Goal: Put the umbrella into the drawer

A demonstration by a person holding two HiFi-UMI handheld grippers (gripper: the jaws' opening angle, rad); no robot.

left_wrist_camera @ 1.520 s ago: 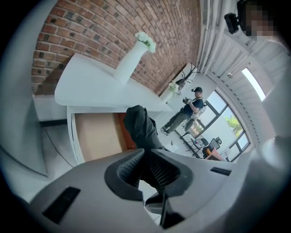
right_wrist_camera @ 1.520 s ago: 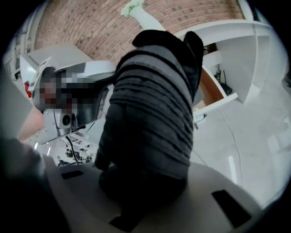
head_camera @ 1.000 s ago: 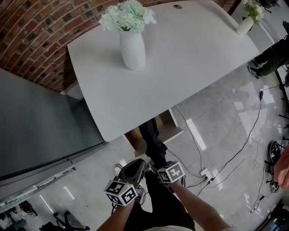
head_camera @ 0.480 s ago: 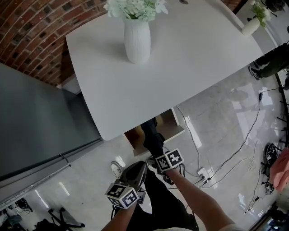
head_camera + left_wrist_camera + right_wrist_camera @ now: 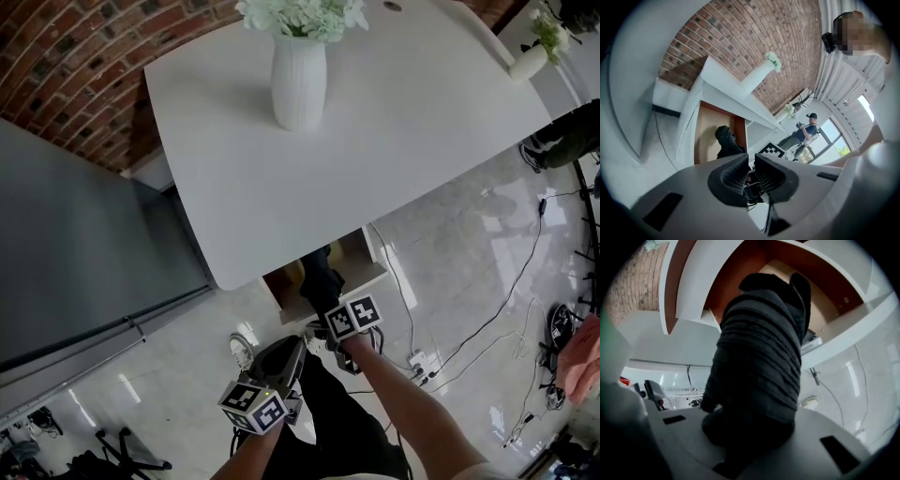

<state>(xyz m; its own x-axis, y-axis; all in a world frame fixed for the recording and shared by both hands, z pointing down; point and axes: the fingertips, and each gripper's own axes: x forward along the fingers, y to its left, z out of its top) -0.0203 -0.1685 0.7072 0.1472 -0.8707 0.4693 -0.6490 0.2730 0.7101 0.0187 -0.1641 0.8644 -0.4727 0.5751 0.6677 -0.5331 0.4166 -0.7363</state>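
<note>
At open drawer [image 5: 350,256], umbrella [image 5: 319,282] in right gripper [image 5: 330,322]

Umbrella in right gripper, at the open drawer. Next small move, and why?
Probably ease the right gripper forward and slightly down. It is shut on the umbrella, whose far end points into the open drawer, while the held end sits outside the drawer's front edge.

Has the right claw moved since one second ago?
Yes. In the head view the right claw, gripping the umbrella, has moved up toward the open drawer under the table.
</note>
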